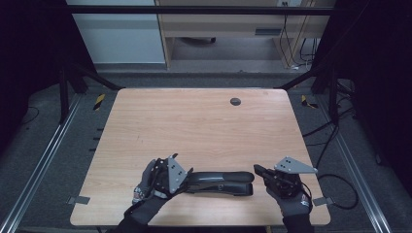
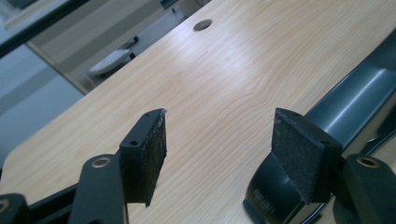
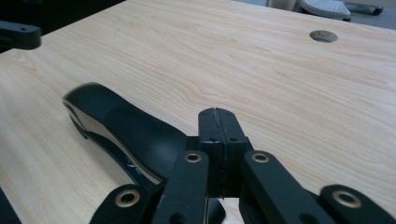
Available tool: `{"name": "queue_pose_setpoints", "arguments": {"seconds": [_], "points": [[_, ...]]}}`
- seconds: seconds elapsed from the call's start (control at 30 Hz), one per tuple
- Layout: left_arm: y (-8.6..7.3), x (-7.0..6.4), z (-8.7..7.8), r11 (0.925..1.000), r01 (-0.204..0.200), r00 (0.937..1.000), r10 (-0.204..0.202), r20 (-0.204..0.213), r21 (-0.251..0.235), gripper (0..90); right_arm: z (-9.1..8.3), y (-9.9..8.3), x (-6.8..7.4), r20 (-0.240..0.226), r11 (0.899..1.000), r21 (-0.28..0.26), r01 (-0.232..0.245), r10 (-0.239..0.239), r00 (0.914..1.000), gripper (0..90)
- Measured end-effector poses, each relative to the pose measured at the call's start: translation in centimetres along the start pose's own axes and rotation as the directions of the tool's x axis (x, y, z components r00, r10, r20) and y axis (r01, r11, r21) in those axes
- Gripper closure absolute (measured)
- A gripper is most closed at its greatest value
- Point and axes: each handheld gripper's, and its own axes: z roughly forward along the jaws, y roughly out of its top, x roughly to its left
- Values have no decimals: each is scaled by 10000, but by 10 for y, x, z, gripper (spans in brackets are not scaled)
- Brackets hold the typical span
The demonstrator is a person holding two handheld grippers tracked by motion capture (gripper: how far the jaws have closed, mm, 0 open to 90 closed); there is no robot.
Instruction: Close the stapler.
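Observation:
A long black object shaped like a big stapler (image 1: 221, 182) lies flat near the front edge of the wooden table (image 1: 194, 121), between my two grippers. My left gripper (image 1: 187, 177) sits at its left end, open. In the left gripper view the gripper (image 2: 229, 144) has bare wood between its pads, and the object (image 2: 364, 93) runs off behind the right pad. My right gripper (image 1: 257, 170) is at the object's right end, its jaws pressed together on nothing. In the right gripper view the gripper (image 3: 218, 116) has the object (image 3: 126, 126) just left of it.
A round cable hole (image 1: 235, 101) is set in the table near its far edge. Metal rails and cables (image 1: 330, 141) run along the floor on both sides. A wooden desk (image 1: 233, 24) stands beyond the table.

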Motion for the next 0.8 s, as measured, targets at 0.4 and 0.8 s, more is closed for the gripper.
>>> {"name": "queue_pose_setpoints", "arguments": {"seconds": [0.4, 0.8], "points": [[-49, 43, -8, 9884, 1490, 9860, -1463, -805, 291, 356, 12, -4, 14, -233, 9995, 268, 139, -133, 9996, 900], [-88, 65, -21, 9726, 2291, 9651, -2216, -1397, 397, 365, 19, -22, 14, 172, 9989, 469, 59, -67, 9998, 900]]}}
